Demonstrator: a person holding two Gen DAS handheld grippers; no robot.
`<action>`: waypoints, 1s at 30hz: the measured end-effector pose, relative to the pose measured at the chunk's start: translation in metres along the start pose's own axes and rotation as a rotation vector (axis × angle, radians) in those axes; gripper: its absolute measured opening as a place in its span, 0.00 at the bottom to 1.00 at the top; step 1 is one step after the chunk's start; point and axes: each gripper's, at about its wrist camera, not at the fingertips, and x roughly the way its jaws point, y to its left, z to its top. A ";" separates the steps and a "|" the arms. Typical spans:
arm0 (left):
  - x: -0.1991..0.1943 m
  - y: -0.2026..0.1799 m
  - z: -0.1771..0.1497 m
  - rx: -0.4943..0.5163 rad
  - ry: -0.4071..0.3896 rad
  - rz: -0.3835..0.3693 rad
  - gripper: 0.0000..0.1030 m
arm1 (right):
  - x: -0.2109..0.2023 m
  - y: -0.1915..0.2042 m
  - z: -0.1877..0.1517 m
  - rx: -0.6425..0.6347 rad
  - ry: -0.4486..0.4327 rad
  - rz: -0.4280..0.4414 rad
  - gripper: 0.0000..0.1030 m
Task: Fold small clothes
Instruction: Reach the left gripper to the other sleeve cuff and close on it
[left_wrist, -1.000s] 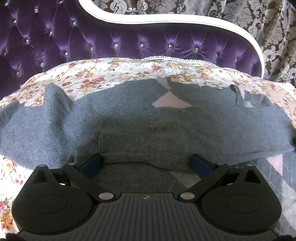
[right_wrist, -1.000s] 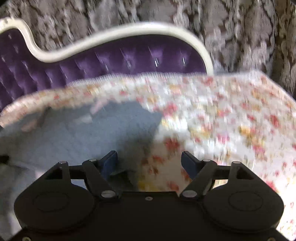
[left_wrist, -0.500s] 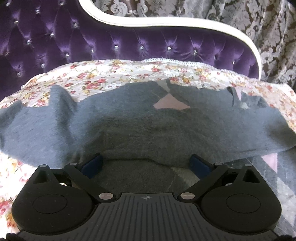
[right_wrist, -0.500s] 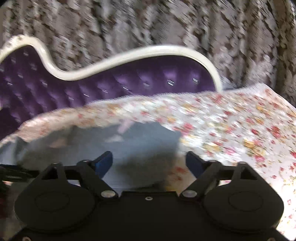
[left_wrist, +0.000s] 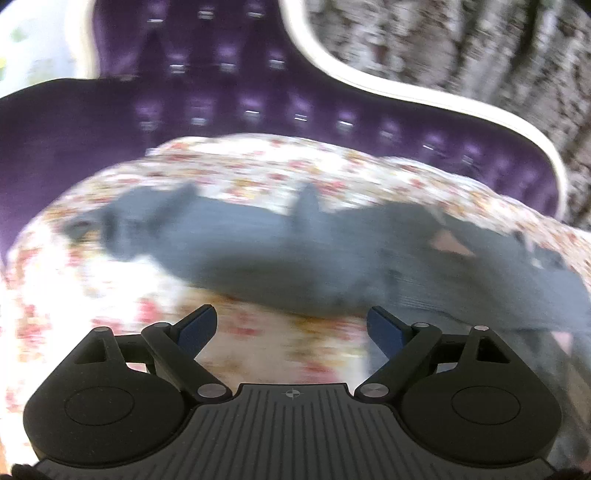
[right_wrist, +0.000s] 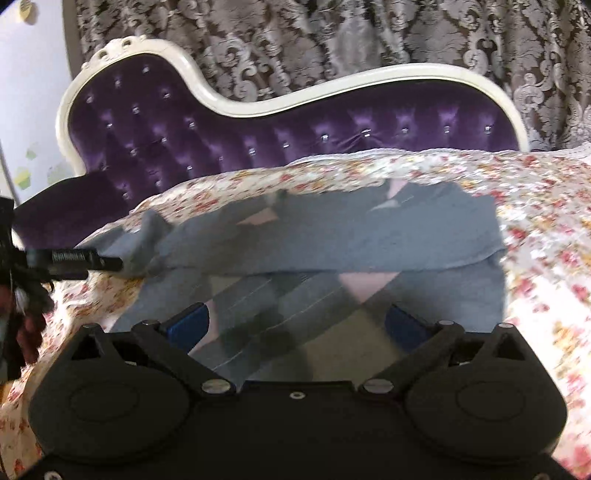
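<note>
A grey knit sweater (left_wrist: 332, 254) with pink argyle diamonds lies on the floral bedspread (left_wrist: 258, 173), its top part folded down over the body, a sleeve stretching left. My left gripper (left_wrist: 291, 325) is open and empty, over bare bedspread just left of the sweater. The view is motion-blurred. In the right wrist view the sweater (right_wrist: 351, 236) lies ahead with the folded edge across it. My right gripper (right_wrist: 295, 321) is open and empty, low over the sweater's argyle front. The left gripper's tool (right_wrist: 70, 260) shows at the left edge by the sleeve.
A purple tufted headboard (right_wrist: 258, 140) with a white frame stands behind the bed. Patterned grey curtains (right_wrist: 332, 33) hang behind it. Floral bedspread (right_wrist: 546, 240) extends to the right of the sweater.
My left gripper has swung left off the sweater to the bedspread beside the sleeve. My right gripper has moved left over the sweater's front. Both stayed open.
</note>
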 end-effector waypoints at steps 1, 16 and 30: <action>-0.001 0.010 0.001 -0.012 -0.005 0.020 0.86 | 0.001 0.004 -0.004 -0.001 0.007 0.007 0.99; 0.006 0.114 0.032 -0.214 -0.060 0.152 0.86 | 0.028 0.022 -0.028 -0.034 0.084 -0.008 1.00; 0.044 0.158 0.060 -0.395 -0.019 0.160 0.68 | 0.031 0.028 -0.030 -0.074 0.096 -0.019 1.00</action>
